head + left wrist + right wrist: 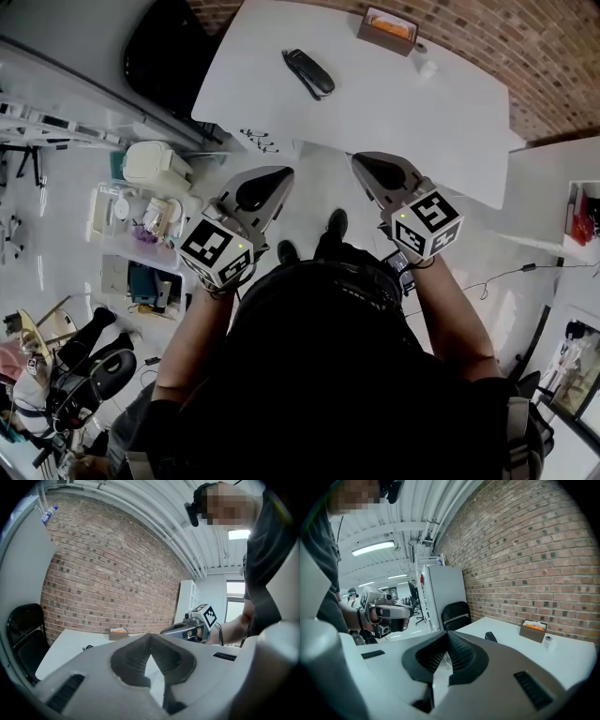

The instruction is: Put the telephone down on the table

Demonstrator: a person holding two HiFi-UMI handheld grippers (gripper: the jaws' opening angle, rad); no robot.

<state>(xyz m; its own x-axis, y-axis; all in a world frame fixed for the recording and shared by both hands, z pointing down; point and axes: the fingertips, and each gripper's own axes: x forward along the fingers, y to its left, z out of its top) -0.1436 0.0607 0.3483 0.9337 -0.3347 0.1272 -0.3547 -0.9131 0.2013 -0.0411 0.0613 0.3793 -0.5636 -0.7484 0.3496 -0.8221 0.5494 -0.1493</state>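
Observation:
The black telephone handset [307, 72] lies flat on the white table [375, 103], toward its far left part. In the right gripper view the telephone [490, 636] shows as a small dark shape on the tabletop. My left gripper [284, 172] and right gripper [358, 157] hang side by side over the floor, short of the table's near edge and well away from the handset. Both are shut with nothing between the jaws. From its own camera, the left gripper [150, 637] has its ribbed pads meeting at the tip, and so does the right gripper [448, 637].
A brown box with an orange top [387, 28] and a small white roll [427, 67] sit at the table's far edge by the brick wall. A black chair [456, 615] stands at the table's left end. Shelves and clutter [141, 225] fill the floor to my left.

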